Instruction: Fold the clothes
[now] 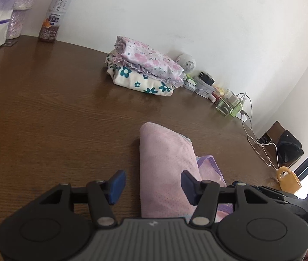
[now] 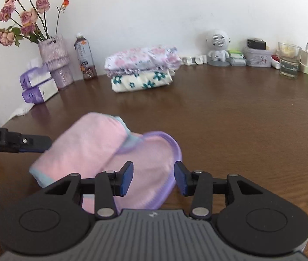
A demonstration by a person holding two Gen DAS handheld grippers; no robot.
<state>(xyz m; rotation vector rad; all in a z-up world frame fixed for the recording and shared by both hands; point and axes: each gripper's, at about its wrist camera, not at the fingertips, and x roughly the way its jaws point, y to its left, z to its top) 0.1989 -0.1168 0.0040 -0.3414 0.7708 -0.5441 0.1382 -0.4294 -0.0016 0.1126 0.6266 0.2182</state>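
A pink garment (image 2: 88,150) with purple and light-blue trim lies folded on the brown table (image 2: 240,119); it also shows in the left wrist view (image 1: 164,163). My left gripper (image 1: 153,187) is open, its jaws straddling the garment's near left end; its fingers (image 2: 34,144) reach in from the left in the right wrist view. My right gripper (image 2: 153,179) is open over the purple-trimmed part, holding nothing. A stack of two folded floral garments (image 2: 142,71) sits at the back by the wall, also seen in the left wrist view (image 1: 145,71).
Along the wall stand a tea bottle (image 2: 85,58), a vase of dried roses (image 2: 54,61), purple tissue boxes (image 2: 38,87), a white speaker figure (image 2: 218,47), a tin (image 2: 258,57), a glass (image 2: 288,59) and cables (image 1: 251,134). A yellow padlock (image 1: 287,178) lies at right.
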